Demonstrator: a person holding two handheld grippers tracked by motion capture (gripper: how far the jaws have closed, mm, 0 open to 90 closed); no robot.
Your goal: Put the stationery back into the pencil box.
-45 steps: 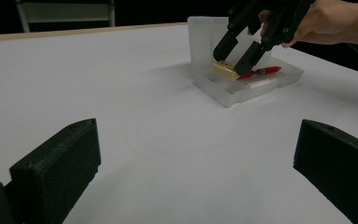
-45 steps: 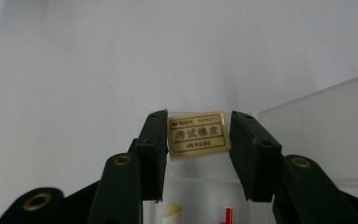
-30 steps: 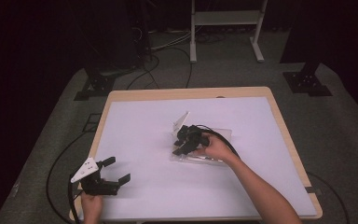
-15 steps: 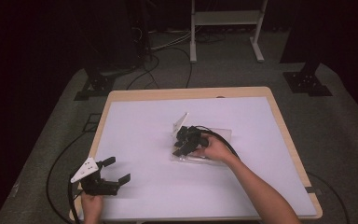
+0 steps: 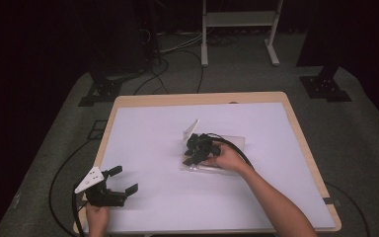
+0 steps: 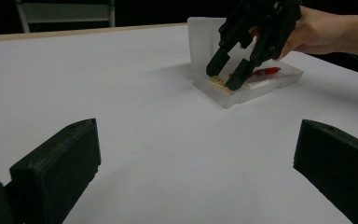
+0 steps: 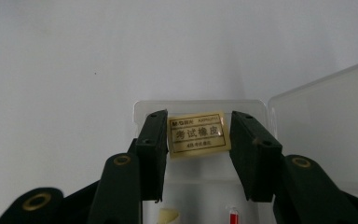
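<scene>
A clear plastic box [image 5: 234,142] lies open at the middle of the white table [image 5: 148,128], its lid [image 5: 191,131] standing up. In it a cream eraser [image 7: 198,135] with a printed label rests at one end, a red pen [image 6: 263,72] farther in. My right gripper [image 7: 198,142] points down into the box [image 7: 200,104], its jaws against both short sides of the eraser [image 6: 216,80], shut on it. In the left gripper view that right gripper [image 6: 224,77] stands tilted over the box. My left gripper [image 5: 124,178] rests open near the front left corner, holding nothing.
The table's wooden edge [image 5: 197,98] frames the white sheet. Each gripper trails a black cable [image 5: 74,212]. Beyond the table stand a white frame [image 5: 239,19] and dark stands on a grey floor. Bare white surface lies between the grippers [image 6: 168,121].
The right hand and gripper shifted slightly toward the box's near end and settled lower. The left gripper has stayed put.
</scene>
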